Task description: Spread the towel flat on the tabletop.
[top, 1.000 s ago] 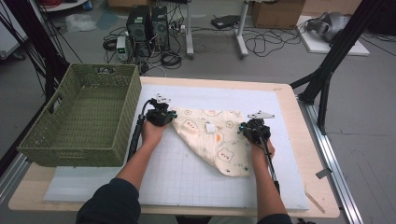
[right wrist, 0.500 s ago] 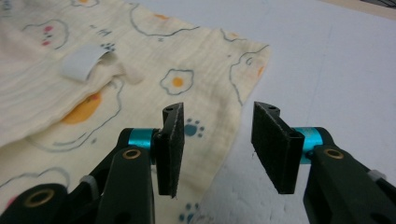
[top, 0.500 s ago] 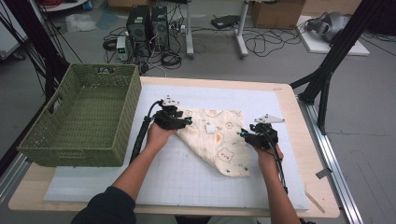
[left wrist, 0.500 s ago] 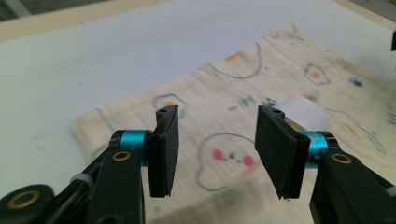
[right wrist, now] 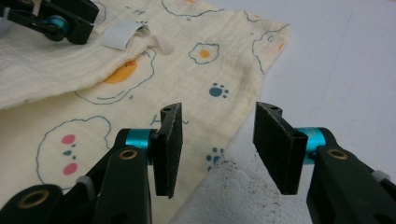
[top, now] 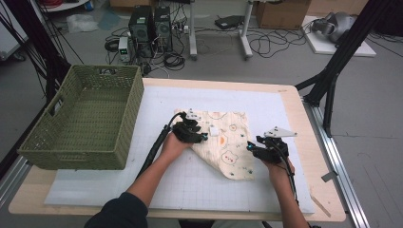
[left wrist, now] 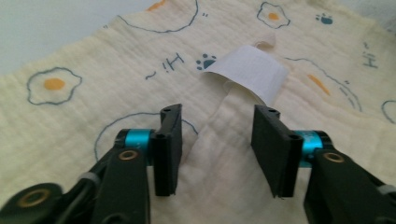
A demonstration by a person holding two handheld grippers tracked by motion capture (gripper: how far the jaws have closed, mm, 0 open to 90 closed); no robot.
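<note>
One cream printed cloth [top: 223, 140] is spread, partly folded, on the white mat [top: 142, 190], well right of the green basket [top: 81, 118]. A white label [left wrist: 250, 70] is seen on its folded layer. The left gripper [top: 202, 137] is held over the cloth's left part, jaws just narrowed, parted, nothing clamped. The right gripper [top: 251, 146] is held at the cloth's right edge, jaws apart, nothing pinched.

A soft, pale yellow cloth [top: 223, 142] lies flat on the white mat — it has little fried eggs, paw prints and round animal faces drawn on it. One part is folded over on top of the rest. A small white tag [left wrist: 250, 71] sticks up from it — curled a bit.
</note>
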